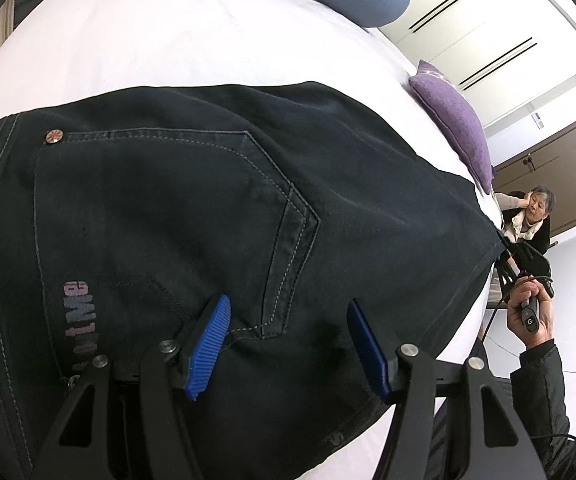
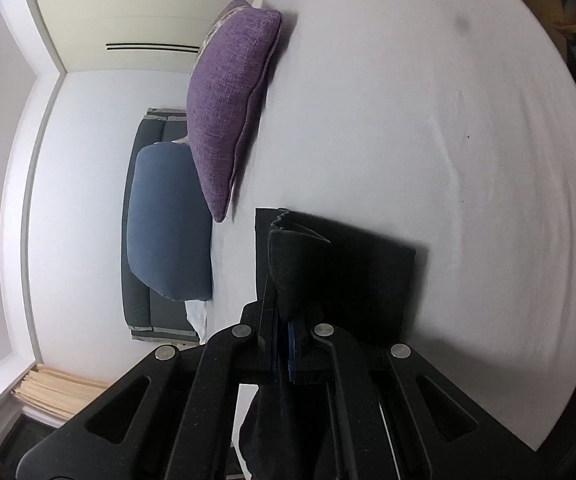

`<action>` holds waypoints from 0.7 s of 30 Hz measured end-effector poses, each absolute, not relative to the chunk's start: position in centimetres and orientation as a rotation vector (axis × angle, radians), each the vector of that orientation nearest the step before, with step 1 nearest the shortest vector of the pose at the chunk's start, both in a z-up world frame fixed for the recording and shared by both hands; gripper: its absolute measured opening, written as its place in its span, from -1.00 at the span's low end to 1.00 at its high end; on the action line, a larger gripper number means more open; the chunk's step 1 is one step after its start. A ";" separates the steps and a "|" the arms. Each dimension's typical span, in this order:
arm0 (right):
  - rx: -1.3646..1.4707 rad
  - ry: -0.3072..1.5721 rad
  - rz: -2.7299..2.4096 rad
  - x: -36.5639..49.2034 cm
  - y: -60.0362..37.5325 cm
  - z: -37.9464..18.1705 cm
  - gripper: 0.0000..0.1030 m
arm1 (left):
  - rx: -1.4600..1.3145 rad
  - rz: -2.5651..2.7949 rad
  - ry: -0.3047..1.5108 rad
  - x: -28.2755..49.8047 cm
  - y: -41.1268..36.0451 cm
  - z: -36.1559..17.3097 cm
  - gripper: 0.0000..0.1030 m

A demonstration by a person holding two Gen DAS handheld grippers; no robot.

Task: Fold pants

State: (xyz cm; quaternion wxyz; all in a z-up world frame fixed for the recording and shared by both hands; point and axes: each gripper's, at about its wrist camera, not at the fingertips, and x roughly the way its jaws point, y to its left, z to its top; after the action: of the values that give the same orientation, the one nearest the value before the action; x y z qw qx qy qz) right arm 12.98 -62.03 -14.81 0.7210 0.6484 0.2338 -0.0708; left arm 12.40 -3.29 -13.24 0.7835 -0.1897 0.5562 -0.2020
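Observation:
Dark navy pants (image 1: 192, 216) lie flat on the white bed (image 1: 148, 40), back pocket up, with a pink print near the waistband. My left gripper (image 1: 288, 344) is open, its blue pads (image 1: 208, 344) just above the pocket's lower corner. In the right wrist view my right gripper (image 2: 284, 340) is shut on a fold of the pants (image 2: 300, 264), which stands up between the pads. The right gripper also shows in the left wrist view (image 1: 528, 256), at the pants' far edge, held by a hand.
A purple cushion (image 2: 232, 104) and a blue pillow (image 2: 168, 220) lie on the bed near its edge. A seated person (image 1: 528, 216) is beside the bed at the right. White wardrobes (image 1: 488, 20) stand behind. The white bed (image 2: 448, 140) spreads wide to the right.

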 end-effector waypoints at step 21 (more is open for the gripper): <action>1.359 0.656 -0.248 12.4 -62.9 -16.2 -0.97 | -0.414 -0.452 1.217 11.6 -1.4 -13.0 0.03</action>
State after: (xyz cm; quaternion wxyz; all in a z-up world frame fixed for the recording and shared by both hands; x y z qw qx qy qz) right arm 12.42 -62.87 -16.21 0.7215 0.6153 0.2970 -0.1124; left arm 11.61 -1.36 -12.97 0.7767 -0.1913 0.5626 -0.2087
